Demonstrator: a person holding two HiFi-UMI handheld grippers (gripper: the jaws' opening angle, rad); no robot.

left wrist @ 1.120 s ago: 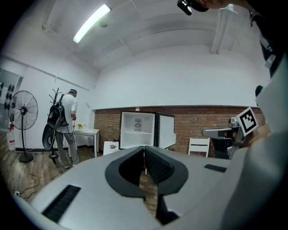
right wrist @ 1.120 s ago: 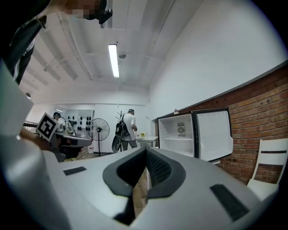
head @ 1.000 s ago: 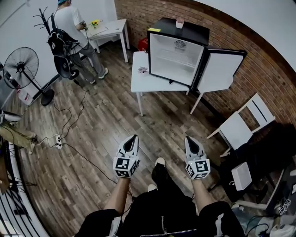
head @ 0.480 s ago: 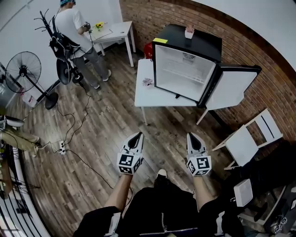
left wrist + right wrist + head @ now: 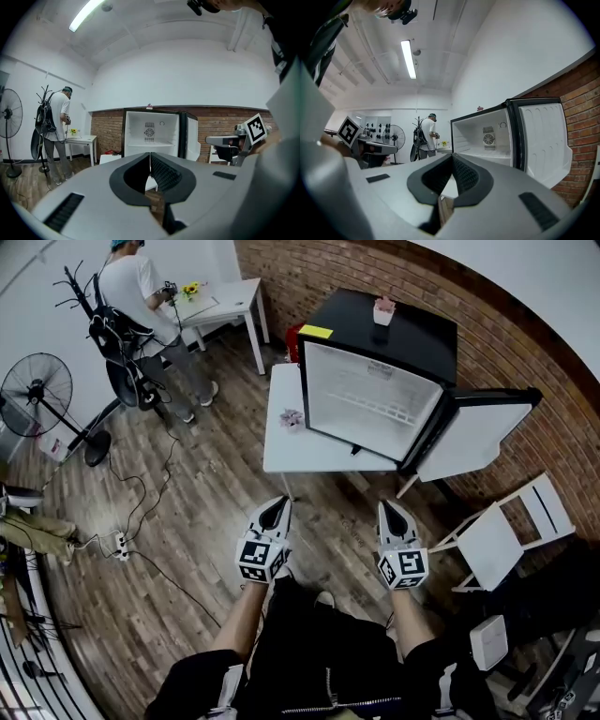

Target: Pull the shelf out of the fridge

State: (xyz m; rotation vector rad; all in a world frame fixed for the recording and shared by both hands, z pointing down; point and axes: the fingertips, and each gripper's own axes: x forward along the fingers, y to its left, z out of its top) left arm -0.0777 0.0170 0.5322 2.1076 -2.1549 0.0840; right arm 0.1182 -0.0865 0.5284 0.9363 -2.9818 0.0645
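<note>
Shelf point(image 5: 380, 409) sits inside the open fridge point(image 5: 403, 334), running across the middle of the white cavity. It's pale and thin, possibly a wire rack, hard to say from up here. The fridge stands on the white desk point(image 5: 281, 442), its door point(image 5: 473, 437) swung wide to the right. Left tool point(image 5: 276, 506) and right tool point(image 5: 389, 509) hover side by side over the wood floor point(image 5: 187, 521), just short of the desk, both pointing at the fridge. Each tool's jaws are pressed together with nothing between them.
</note>
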